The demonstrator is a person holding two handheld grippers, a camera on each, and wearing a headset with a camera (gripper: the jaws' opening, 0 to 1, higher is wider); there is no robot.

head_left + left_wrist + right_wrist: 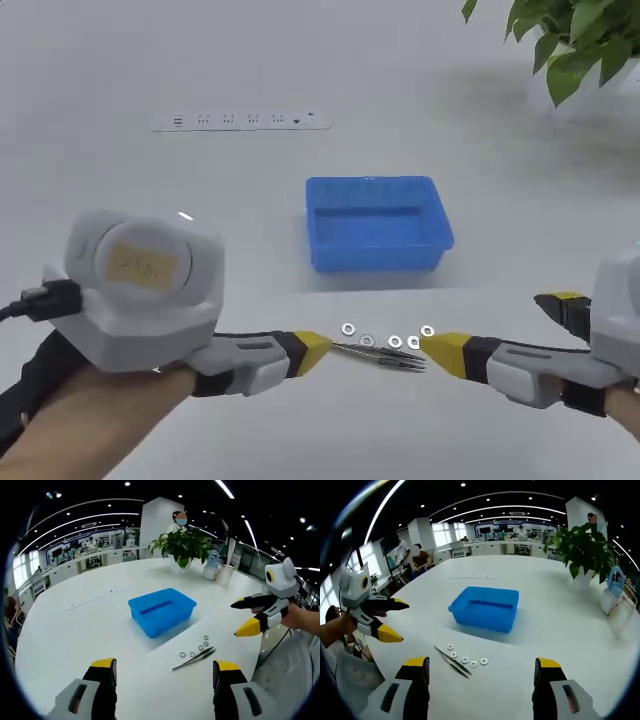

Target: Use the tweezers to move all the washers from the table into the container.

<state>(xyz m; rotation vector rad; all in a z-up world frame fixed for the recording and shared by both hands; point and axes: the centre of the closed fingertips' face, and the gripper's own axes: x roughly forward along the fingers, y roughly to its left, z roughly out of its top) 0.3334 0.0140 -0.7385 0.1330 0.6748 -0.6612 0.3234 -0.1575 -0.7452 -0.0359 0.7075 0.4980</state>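
Table [200, 230]: white, smooth top, wide, with a curved edge in the left gripper view.

Blue container [377, 225]: rectangular, open-topped, sits flat near the middle.

Five washers [395, 342]: small and silvery, in a loose row on the bare top on the near side of the container, apart from it.

Tweezers [380, 355]: metal, lying flat just beside the washer row, on the side away from the container.

Power strip [240, 120]: long, white, flat on the far part of the table, well apart from the container.

Plant [575, 40]: green and leafy, at the far right.
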